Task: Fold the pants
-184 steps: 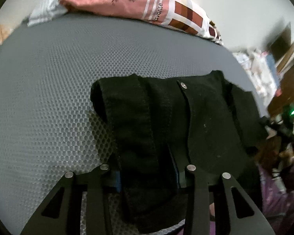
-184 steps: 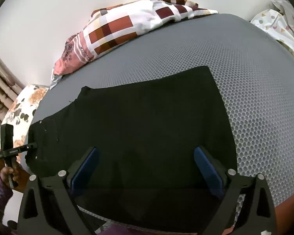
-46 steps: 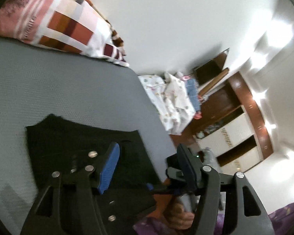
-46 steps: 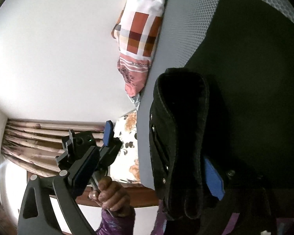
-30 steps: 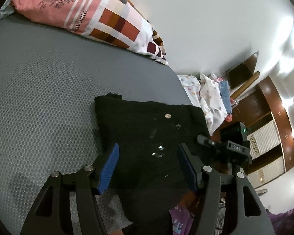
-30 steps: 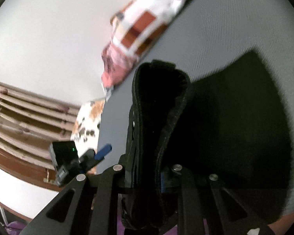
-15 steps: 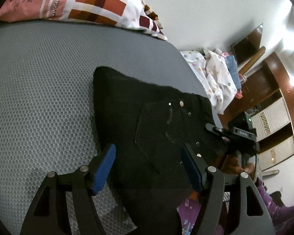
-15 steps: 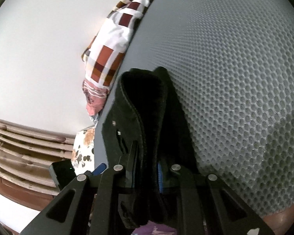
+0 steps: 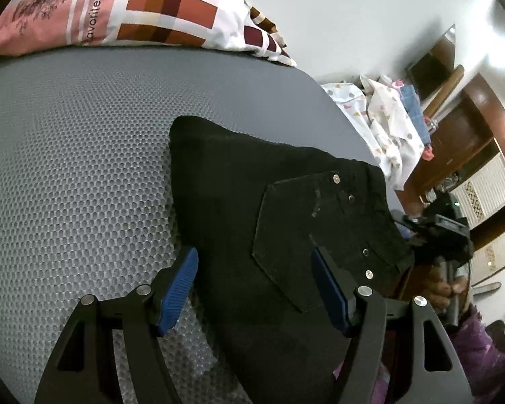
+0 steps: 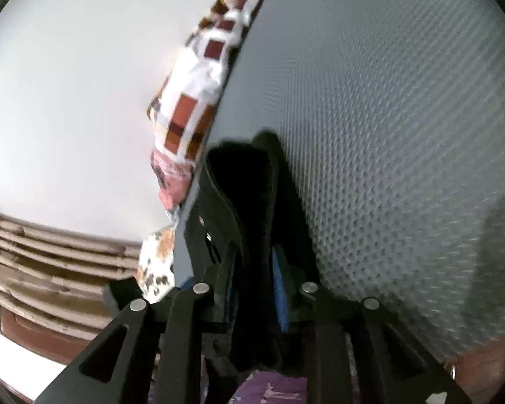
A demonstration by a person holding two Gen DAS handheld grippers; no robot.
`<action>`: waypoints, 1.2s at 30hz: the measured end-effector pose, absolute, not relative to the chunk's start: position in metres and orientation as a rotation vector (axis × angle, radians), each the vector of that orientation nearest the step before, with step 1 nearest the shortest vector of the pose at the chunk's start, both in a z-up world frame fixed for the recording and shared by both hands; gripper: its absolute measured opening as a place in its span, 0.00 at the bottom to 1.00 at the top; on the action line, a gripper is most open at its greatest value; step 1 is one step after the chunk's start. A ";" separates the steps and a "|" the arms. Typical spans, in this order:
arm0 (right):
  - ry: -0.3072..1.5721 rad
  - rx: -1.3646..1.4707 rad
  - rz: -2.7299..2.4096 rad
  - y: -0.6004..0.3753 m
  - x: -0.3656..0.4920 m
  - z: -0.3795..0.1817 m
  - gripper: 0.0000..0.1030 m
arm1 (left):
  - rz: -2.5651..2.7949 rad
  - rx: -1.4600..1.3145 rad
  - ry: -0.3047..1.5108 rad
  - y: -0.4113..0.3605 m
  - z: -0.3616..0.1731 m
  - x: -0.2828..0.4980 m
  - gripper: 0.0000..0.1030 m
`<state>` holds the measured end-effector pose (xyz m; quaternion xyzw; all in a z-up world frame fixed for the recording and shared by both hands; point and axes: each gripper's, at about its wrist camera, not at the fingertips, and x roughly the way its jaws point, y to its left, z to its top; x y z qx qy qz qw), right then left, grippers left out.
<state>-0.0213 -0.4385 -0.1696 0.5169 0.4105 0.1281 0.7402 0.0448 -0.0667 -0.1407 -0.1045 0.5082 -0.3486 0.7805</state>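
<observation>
My right tool (image 10: pixel 252 289), just easing, still grips the folded pants (image 9: pixel 286 229) at the bed's (image 9: pixel 67 168) near edge, left tool (image 9: pixel 256 289) wide and empty; next I let go.

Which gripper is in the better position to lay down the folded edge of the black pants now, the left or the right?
The right gripper, probably: its jaws, which have just opened slightly, have the pants edge between them. The left gripper stands open over the cloth, gripping nothing.
</observation>
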 end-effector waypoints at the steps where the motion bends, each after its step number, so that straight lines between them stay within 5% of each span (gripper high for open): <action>1: 0.894 1.113 0.256 -0.445 -0.028 -0.161 0.21 | -0.752 -0.229 1.097 -0.066 -0.141 0.045 0.68; 13: 0.923 1.198 0.364 -0.422 -0.090 -0.136 0.24 | -0.738 -0.232 1.109 -0.064 -0.139 0.042 0.68; 24: 0.981 1.176 0.319 -0.411 -0.063 -0.149 0.43 | -0.721 -0.253 1.130 -0.063 -0.143 0.041 0.69; 25: 0.976 1.146 0.317 -0.408 -0.060 -0.147 0.39 | -0.719 -0.251 1.132 -0.063 -0.144 0.041 0.69; 27: 0.984 1.091 0.298 -0.403 -0.058 -0.143 0.14 | -0.713 -0.249 1.140 -0.062 -0.146 0.042 0.69; 36: 0.977 1.102 0.242 -0.407 -0.080 -0.149 0.14 | -0.698 -0.256 1.159 -0.053 -0.153 0.048 0.69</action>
